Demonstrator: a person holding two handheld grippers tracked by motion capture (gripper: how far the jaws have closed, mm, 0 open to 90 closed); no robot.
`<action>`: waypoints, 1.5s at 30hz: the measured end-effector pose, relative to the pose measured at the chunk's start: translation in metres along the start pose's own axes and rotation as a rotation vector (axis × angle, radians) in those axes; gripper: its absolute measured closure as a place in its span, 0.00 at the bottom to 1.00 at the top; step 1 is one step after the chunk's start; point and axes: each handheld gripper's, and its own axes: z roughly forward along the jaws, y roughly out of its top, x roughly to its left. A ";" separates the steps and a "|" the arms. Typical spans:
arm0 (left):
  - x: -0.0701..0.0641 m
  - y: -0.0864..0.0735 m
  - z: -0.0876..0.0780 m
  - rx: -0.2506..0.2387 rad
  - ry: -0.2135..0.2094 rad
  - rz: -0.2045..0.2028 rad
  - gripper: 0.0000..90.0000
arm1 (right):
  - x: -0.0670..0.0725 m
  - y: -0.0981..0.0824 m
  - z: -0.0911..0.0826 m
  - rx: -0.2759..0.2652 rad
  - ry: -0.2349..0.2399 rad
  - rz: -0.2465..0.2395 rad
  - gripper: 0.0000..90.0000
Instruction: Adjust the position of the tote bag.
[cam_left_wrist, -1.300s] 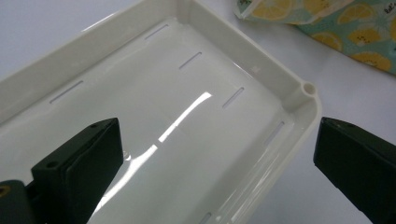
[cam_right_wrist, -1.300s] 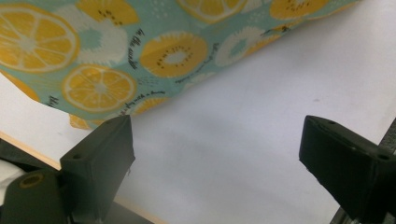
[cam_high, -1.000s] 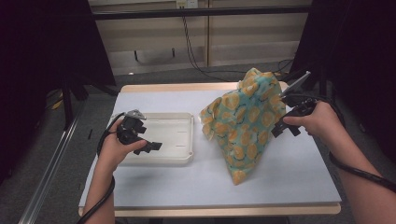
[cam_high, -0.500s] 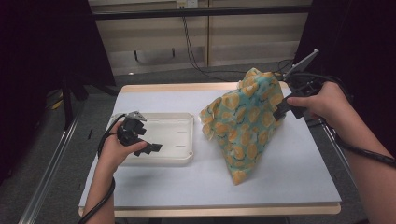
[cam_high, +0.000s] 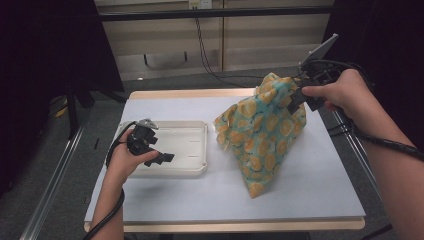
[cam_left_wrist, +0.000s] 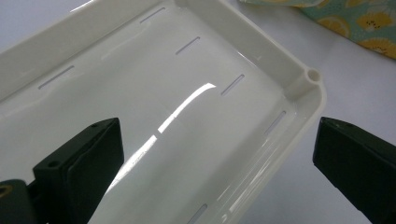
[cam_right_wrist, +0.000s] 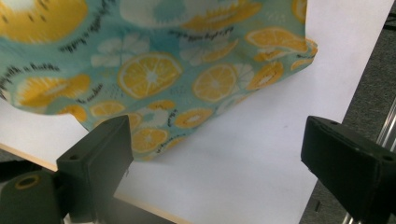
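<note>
A: High view, where is the cloth (cam_high: 261, 135)?
B: On the table (cam_high: 320, 190), at three o'clock from the tray (cam_high: 200, 170).
A: And the grippers?
B: Right gripper (cam_high: 300, 97) beside the cloth's peak, jaws apart; left gripper (cam_high: 161, 157) over the tray, jaws apart.

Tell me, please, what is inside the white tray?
The white tray holds nothing visible: a bare glossy floor with thin slots. The left hand-held gripper and the hand above cover its near-left part in the high view.
</note>
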 end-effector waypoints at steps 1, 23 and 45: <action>0.000 0.000 0.000 -0.007 0.002 -0.013 0.02 | 0.000 0.002 -0.001 -0.003 0.004 0.008 0.10; -0.001 -0.001 0.002 0.016 -0.002 0.012 0.02 | 0.017 0.034 -0.015 -0.027 0.000 0.132 0.09; 0.003 -0.004 0.005 0.029 0.011 -0.011 0.03 | 0.032 0.055 -0.007 -0.031 0.033 0.213 0.13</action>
